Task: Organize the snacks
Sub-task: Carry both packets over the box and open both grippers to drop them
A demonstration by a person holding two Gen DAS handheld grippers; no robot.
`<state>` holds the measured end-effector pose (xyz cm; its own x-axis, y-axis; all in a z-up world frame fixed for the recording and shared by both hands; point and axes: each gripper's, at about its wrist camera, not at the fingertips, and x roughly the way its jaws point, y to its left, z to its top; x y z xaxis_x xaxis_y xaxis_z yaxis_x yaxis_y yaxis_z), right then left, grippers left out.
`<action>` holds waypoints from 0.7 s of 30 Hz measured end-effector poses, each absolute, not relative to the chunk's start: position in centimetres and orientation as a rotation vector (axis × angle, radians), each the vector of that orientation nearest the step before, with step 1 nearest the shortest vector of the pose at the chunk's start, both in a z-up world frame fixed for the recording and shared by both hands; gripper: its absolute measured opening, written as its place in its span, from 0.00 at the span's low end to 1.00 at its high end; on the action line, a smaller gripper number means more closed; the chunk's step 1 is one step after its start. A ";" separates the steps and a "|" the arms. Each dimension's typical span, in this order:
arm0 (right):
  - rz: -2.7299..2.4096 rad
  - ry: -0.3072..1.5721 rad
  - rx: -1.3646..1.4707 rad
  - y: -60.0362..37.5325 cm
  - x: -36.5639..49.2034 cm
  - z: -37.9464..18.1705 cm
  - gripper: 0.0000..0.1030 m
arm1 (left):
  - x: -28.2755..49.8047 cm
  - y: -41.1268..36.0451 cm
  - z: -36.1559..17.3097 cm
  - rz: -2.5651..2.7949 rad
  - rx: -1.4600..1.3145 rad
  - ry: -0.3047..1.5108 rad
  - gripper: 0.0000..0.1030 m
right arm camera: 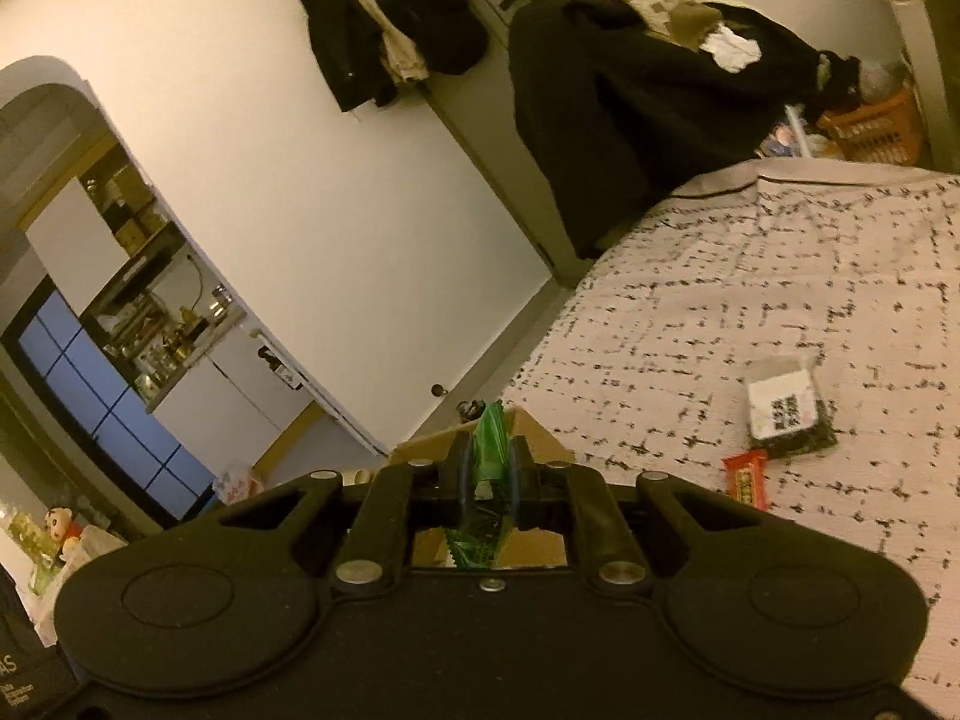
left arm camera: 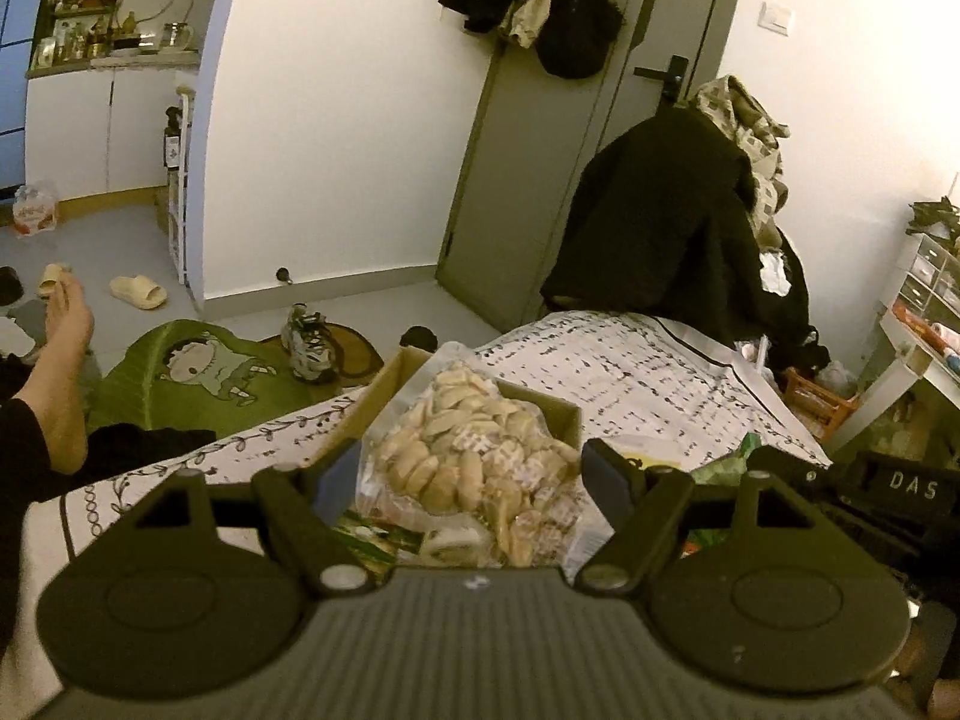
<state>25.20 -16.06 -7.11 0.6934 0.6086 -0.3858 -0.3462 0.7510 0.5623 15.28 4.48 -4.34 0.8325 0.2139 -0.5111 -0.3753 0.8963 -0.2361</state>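
L gripper [left arm camera: 474,474]: jaws wide, clamped on a clear bag of pale biscuits [left arm camera: 474,456], a pad on each side; print on the bag too blurred to read. Just past the jaws, an open cardboard box [left arm camera: 555,405] on the patterned bedspread [left arm camera: 648,372].

R gripper [right arm camera: 487,471]: jaws nearly closed, pinching a green wrapper [right arm camera: 491,438], which sticks up between them; box edge right behind.

"DAS" reads on the black unit [left arm camera: 912,489] right of the L jaws.

R view only: dark packet w/ white label [right arm camera: 789,414] and red-orange bar [right arm camera: 747,480], touching, on the bed right of the jaws; text unreadable.

L view only: bare foot [left arm camera: 66,324], green cartoon mat [left arm camera: 198,372], sneakers [left arm camera: 309,342], slipper [left arm camera: 138,291] on the floor, left. Dark coat [left arm camera: 660,228] past the bed's end.
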 end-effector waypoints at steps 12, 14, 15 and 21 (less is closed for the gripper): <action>0.575 0.579 0.408 -10.7 25.8 -6.8 0.12 | 15.7 6.9 -4.5 0.337 -0.333 0.503 0.75; 0.572 0.580 0.396 -10.0 26.2 -6.8 0.12 | 15.9 7.3 -4.4 0.338 -0.328 0.501 0.75; 0.573 0.582 0.395 -9.7 26.4 -6.8 0.12 | 16.0 7.5 -4.4 0.337 -0.327 0.499 0.75; 0.553 0.576 0.352 -7.7 27.5 -7.1 0.12 | 16.7 9.0 -4.4 0.346 -0.320 0.497 0.75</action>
<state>27.53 -7.67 -7.08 0.7008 0.5805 -0.4146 -0.3901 0.7985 0.4585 16.67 8.99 -4.37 0.8235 0.2432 -0.5126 -0.3960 0.8934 -0.2124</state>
